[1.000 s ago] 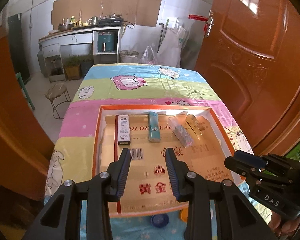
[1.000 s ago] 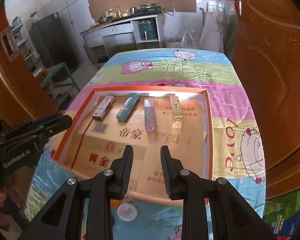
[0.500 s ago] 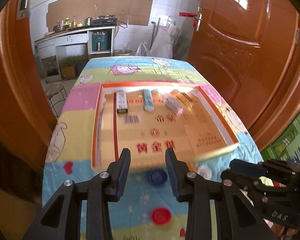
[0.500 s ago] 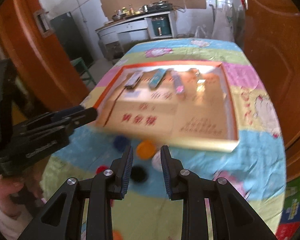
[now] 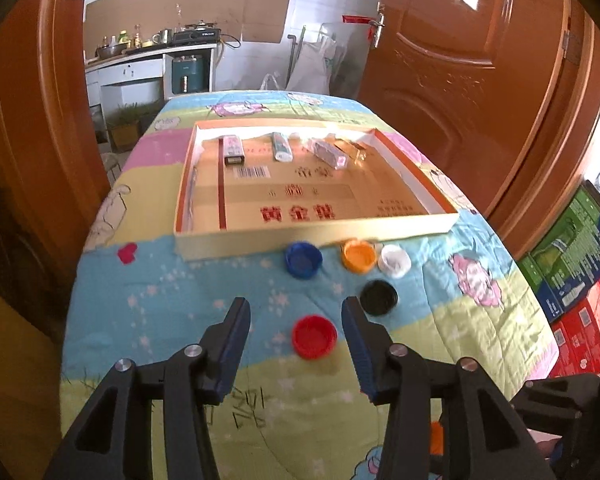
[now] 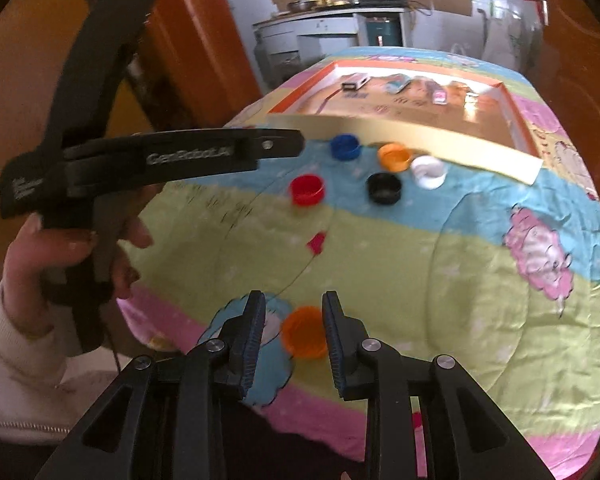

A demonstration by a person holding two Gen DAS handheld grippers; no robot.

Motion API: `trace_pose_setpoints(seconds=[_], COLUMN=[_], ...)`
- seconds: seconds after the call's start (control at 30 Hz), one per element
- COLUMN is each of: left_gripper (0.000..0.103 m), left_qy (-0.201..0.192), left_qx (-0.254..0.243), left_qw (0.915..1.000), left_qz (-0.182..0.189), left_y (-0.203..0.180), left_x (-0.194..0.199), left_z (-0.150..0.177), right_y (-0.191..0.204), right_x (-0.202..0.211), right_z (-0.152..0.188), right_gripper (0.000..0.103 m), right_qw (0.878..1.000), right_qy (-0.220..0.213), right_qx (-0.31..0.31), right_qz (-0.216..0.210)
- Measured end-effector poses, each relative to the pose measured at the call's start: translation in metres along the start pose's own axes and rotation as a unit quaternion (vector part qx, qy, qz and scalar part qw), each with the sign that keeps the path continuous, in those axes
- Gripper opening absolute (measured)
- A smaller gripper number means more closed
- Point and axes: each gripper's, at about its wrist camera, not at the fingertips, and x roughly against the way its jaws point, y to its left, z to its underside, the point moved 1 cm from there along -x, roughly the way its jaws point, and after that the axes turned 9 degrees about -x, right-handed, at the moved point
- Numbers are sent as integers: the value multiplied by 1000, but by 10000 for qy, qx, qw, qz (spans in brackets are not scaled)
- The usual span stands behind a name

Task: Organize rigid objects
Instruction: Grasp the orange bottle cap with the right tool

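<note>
A cartoon-print cloth (image 5: 148, 300) covered the table, and on it sat a shallow orange-rimmed cardboard tray (image 5: 316, 236) with four small boxes, perhaps lighters, in a row at its far end. Just beside the tray's near wall lay blue (image 5: 302, 259), orange (image 5: 359, 255), white (image 5: 394, 260) and black (image 5: 378, 297) bottle caps. The left gripper (image 5: 296, 322) hung spread wide around a red cap (image 5: 314, 336), not touching. The right gripper (image 6: 294, 322) stood parted, flanking another orange cap (image 6: 303, 337).
</note>
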Motion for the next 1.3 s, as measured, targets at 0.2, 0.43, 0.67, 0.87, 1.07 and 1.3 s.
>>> trace_pose_setpoints(seconds=[0.2,0.43,0.67,0.87,1.07,1.3], left_gripper=[47,47,47,47,47,47], left_qy=[12,-15,61,76,110,115], left_qx=[-100,-130,-159,-116,-121,-179], left_qw=[9999,9999,9999,9999,9999,9998], left_qz=[-6,-11,0,-23,16,60], left_y=[-4,-5,-6,-4,-4,-7], left_x=[0,-3,-9,-11,-14,-16], left_z=[11,14,17,18,20,19], right_y=[9,8,5,-13,-23,-36], right_x=[-7,-13,-10,-10,-9,-7], right_z=[7,10,9,9,6,4], right_gripper=[30,78,78,68,34,15], right_qw=[9985,9984,9985,9996,9994,9982], right_qy=[-39,33,-77,-94,-156,-212], right_qx=[335,383,363,5,-195,-524], right_qz=[426,418,403,284,247,179])
